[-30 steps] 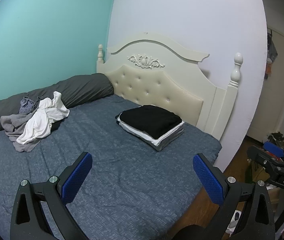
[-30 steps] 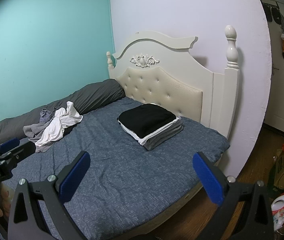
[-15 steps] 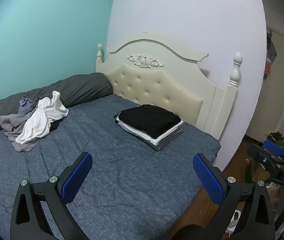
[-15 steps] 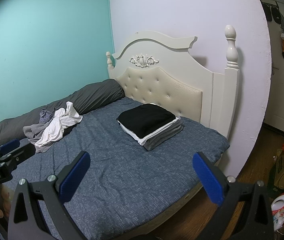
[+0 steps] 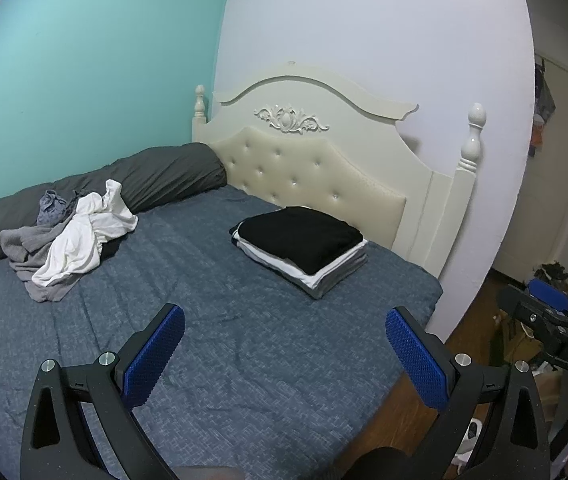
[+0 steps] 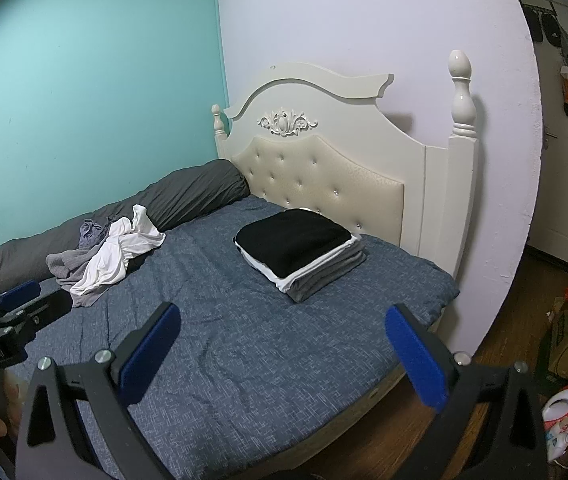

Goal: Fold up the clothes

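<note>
A crumpled heap of white and grey clothes point(image 5: 70, 240) lies on the blue bed point(image 5: 244, 344) beside a neat black-topped folded stack point(image 5: 301, 250), while the left gripper point(image 5: 284, 356) and the "DAS"-lettered right gripper point(image 6: 284, 354) gape wide, holding nothing.

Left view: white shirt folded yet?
No, the white shirt lies crumpled on the loose pile by the bolster, apart from the folded stack.

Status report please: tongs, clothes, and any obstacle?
Left tongs open, empty. Right tongs open, empty. Unfolded clothes pile on bed's far side; folded stack near headboard. Nothing between tongs and pile.
</note>
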